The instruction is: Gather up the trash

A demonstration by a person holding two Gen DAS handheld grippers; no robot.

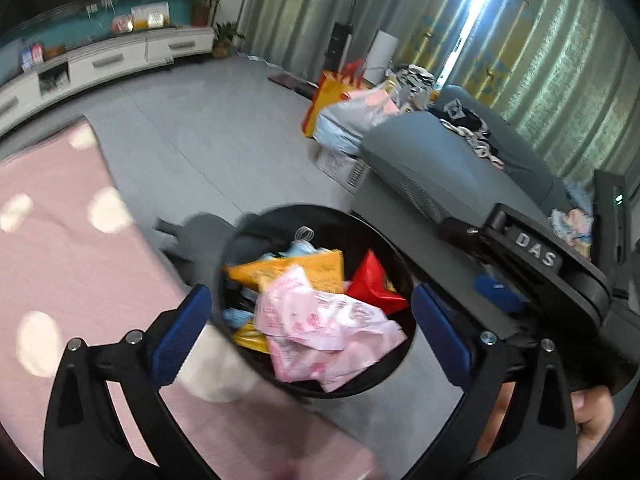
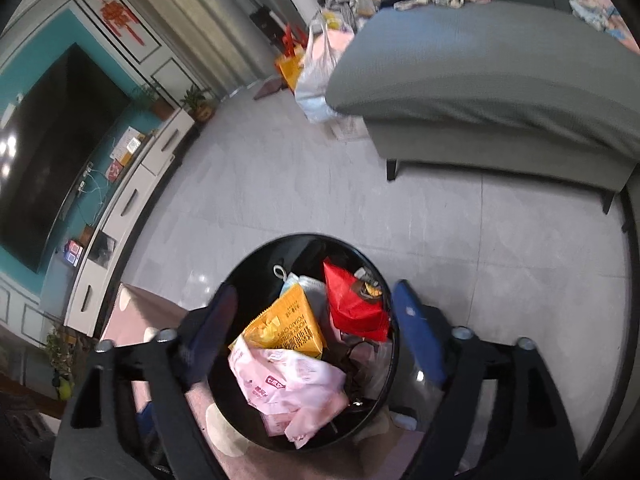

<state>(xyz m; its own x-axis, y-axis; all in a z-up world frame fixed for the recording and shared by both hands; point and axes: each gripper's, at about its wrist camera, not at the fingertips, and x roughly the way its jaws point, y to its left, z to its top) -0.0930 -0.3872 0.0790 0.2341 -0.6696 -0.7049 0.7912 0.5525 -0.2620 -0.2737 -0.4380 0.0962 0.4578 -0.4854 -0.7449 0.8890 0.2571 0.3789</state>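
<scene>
Below both cameras, on the grey floor [image 2: 280, 184] just beside the pink dotted table [image 1: 60, 248], stands a round black bin [image 1: 280, 216] holding the collected trash. On top, nearest the cameras, lies a crumpled pink plastic wrapper [image 1: 320, 328]; behind it sit a yellow chip bag [image 2: 286, 326] and, to its right, a red snack bag [image 2: 352, 304], with pale blue scraps and a metal ring partly buried at the far side. The left gripper [image 1: 310, 330] hovers over the bin with its jaws spread wide and nothing between them; the right gripper [image 2: 310, 320] does likewise, jaws wide and empty, its blue fingers [image 2: 416, 332] straddling the bin's mouth. Part of the right gripper's body, lettered DAS, shows at the right edge of the left view. By the look of it, all 3 wrappers are light, thin and crinkly film, soft enough to collapse under a pinch and fairly slippery, so any still to be gathered would best be nipped at a bunched fold or a sealed edge rather than across a flat face. A grey sofa [image 2: 480, 80] and plastic bags [image 2: 320, 64] stand at the far side of the room.
</scene>
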